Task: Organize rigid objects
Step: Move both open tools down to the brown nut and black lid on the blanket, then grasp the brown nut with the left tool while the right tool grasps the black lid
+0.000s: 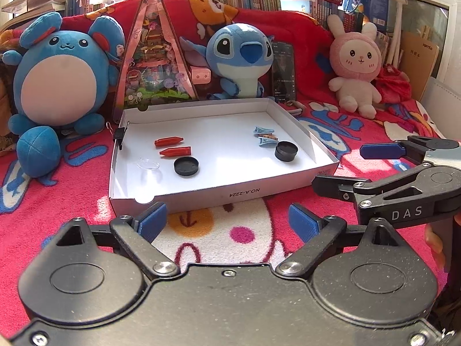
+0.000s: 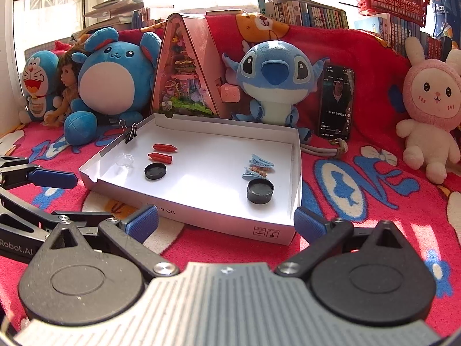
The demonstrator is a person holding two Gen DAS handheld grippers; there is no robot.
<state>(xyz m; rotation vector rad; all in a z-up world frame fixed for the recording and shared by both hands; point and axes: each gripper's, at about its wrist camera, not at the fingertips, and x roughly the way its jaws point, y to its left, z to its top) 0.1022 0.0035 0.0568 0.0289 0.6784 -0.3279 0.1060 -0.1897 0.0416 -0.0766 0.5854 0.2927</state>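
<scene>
Both wide apart, holding nothing: left tool (image 1: 227,222) and right tool (image 2: 226,223), just short of the box (image 1: 201,196) front wall. Inside the box: two red caps (image 1: 168,141), clear lid (image 1: 148,163), black lid (image 1: 186,166) leftward; two blue clips (image 1: 265,135), black jar (image 1: 286,151) rightward. Likely slip: thin clear lid skidding on smooth card, or light box shoved along soft blanket (image 1: 360,132) by a low reach.

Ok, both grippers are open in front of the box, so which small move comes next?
Probably ease the right hand-held gripper forward over the box's near wall toward the black pot: it stands closest, its lid lies apart, and nothing is gripped yet.
</scene>
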